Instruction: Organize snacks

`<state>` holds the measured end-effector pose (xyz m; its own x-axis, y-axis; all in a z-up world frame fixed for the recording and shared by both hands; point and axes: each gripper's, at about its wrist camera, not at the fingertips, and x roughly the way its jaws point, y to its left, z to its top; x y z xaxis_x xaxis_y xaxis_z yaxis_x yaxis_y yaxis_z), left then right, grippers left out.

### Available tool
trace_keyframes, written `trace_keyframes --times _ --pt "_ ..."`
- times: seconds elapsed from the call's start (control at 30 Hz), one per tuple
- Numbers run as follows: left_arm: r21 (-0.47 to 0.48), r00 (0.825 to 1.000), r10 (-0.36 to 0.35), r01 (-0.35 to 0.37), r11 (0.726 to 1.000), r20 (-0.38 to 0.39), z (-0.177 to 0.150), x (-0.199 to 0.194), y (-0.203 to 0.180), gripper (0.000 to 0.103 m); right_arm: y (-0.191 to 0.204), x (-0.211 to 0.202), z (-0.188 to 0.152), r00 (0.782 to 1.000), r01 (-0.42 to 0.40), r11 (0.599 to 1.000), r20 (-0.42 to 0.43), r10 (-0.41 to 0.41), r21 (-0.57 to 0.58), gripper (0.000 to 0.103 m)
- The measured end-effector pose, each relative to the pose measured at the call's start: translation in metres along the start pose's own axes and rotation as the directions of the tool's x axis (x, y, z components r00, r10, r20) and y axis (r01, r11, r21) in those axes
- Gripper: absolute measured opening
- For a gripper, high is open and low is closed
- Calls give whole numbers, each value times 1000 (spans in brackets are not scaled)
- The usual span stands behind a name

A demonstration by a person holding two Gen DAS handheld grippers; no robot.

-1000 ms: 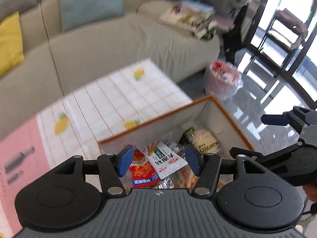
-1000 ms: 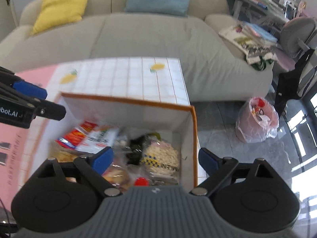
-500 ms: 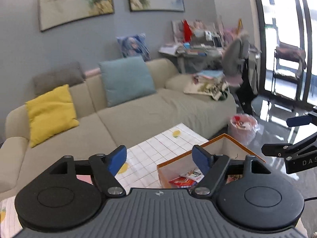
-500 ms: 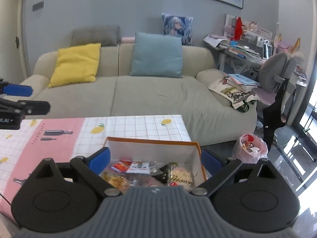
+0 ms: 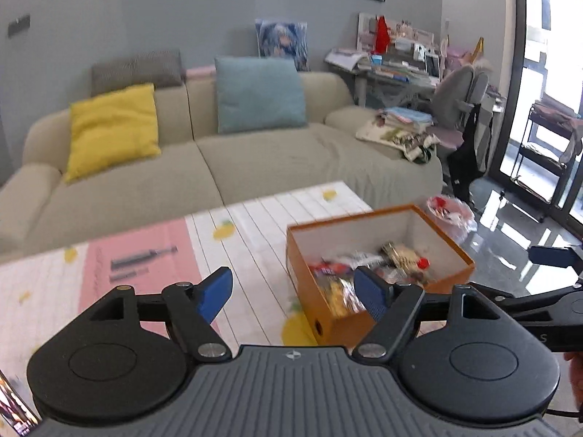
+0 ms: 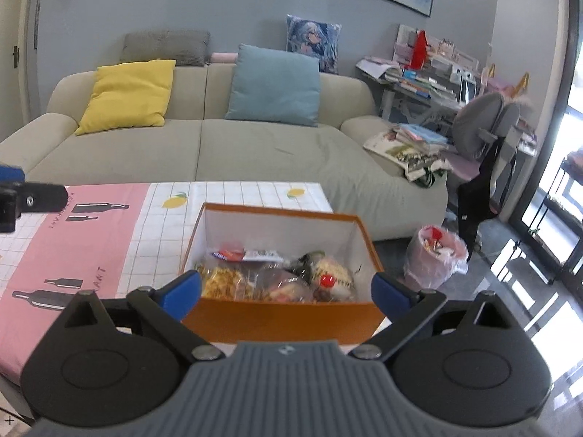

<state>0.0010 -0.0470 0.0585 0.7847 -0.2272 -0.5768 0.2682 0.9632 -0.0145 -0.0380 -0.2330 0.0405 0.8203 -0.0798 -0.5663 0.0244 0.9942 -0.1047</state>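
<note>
An orange cardboard box [image 6: 284,317] with white inner walls stands at the right end of the table and holds several snack packets [image 6: 277,276]. It also shows in the left wrist view [image 5: 452,251], with the snacks [image 5: 368,266] inside. My left gripper [image 5: 293,293] is open and empty, above the table to the left of the box. My right gripper [image 6: 286,289] is open and empty, held back in front of the box's near wall. Each gripper shows at the edge of the other's view.
The table wears a pink and white checked cloth [image 6: 91,240] with lemon and bottle prints. A beige sofa [image 6: 218,145] with yellow and blue cushions stands behind. A pink bag-lined bin [image 6: 435,256] sits on the floor to the right. A cluttered desk and chair stand at far right.
Both grippers have pulled up and back from over the box. The views now take in the sofa and room. Both stay open and empty.
</note>
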Motion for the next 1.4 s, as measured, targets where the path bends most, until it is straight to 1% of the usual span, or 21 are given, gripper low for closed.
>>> trace_keyframes --times 0.07,0.17,0.27,0.37,0.57,1.0,1.07,1.17,1.4 --pt "-15 999 0 -1 1000 -39 -4 6 2 89 2 1 -6 1000 -7 1000 -17 7 8 97" --pt "-10 996 26 -27 1000 -80 -10 9 3 89 3 5 -13 999 -19 999 -40 20 30 97" --pt "-34 995 32 -36 999 -98 -19 5 4 89 7 9 -16 996 -45 998 -72 49 53 98" --pt "-51 992 35 -41 998 -125 -24 7 7 89 14 13 -21 993 -55 998 -104 59 43 98" --pt "-60 985 32 -42 997 -169 -31 11 7 89 19 13 -24 991 -63 997 -112 67 43 98" --pt "-68 985 37 -48 996 -166 -29 8 7 89 20 12 -22 992 -64 997 -110 67 35 98" --pt "-79 985 36 -50 996 -166 -28 7 7 85 20 12 -21 992 -64 997 -107 67 32 98" --pt "-95 986 30 -47 994 -165 -29 7 9 84 20 11 -21 993 -61 998 -101 64 30 98" --pt "-75 985 27 -40 996 -170 -29 7 4 84 20 12 -20 993 -60 998 -99 63 31 98"
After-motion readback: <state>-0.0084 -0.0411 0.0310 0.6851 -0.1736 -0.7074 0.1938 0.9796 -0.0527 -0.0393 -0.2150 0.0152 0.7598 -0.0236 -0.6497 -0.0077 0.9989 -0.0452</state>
